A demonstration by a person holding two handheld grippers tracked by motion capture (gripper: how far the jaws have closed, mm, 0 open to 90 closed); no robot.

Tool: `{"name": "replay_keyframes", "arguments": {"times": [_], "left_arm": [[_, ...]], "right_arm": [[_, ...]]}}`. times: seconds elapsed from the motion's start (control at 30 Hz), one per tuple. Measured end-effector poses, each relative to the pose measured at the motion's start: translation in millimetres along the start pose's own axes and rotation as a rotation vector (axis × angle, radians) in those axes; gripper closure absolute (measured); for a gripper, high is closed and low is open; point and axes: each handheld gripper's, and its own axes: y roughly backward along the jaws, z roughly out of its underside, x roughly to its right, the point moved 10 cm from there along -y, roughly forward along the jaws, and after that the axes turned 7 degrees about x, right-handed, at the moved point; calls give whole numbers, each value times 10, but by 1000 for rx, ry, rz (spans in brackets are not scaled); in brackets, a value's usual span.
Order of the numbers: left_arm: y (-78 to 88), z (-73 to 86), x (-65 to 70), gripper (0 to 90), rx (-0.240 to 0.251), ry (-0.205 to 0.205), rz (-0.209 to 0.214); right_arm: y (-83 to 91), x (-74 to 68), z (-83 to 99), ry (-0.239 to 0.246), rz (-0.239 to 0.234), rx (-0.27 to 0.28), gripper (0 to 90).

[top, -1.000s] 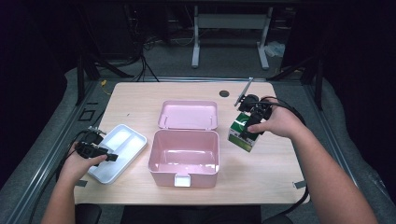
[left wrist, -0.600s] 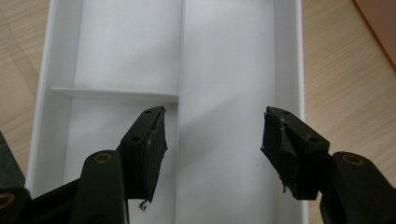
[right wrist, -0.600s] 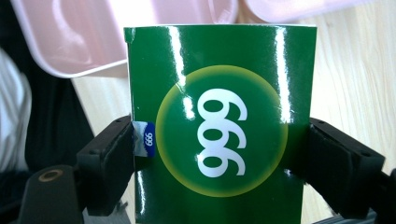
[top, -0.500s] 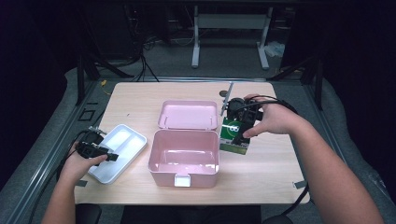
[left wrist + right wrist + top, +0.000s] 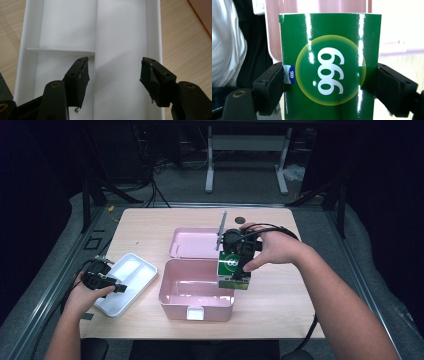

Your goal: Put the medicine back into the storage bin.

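over the pink box (image 5: 196,292), right gripper (image 5: 239,265) pinches green carton (image 5: 233,270); left gripper (image 5: 107,282) spread.

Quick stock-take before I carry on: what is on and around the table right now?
Storage box: one, pink, open, front middle of the table; hinged lid lying flat behind it.
Carton: one, green with white 999, held above the box's right rim.
Tray: one, white, divided, left of the box.
Table: one, light wood.
Stand: one, white, on the floor behind the table.
Cables: several, black, floor behind the table's left.
Left gripper: black, jaws open over the tray.
Right gripper: black, jaws clamped on the carton's sides.
Forearms: two, coming in from the bottom of the high view.
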Motion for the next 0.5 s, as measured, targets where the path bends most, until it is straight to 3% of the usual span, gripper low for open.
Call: {"name": "replay_keyframes", "arguments": {"times": [0.27, 0.5], "left_arm": [[1, 4, -9, 396, 1, 5, -1], [5, 4, -12, 395, 2, 4, -1]], "right_arm": [[-166, -62, -325, 57, -30, 5, 162], [-305, -80, -396, 77, -30, -16, 162]]}}
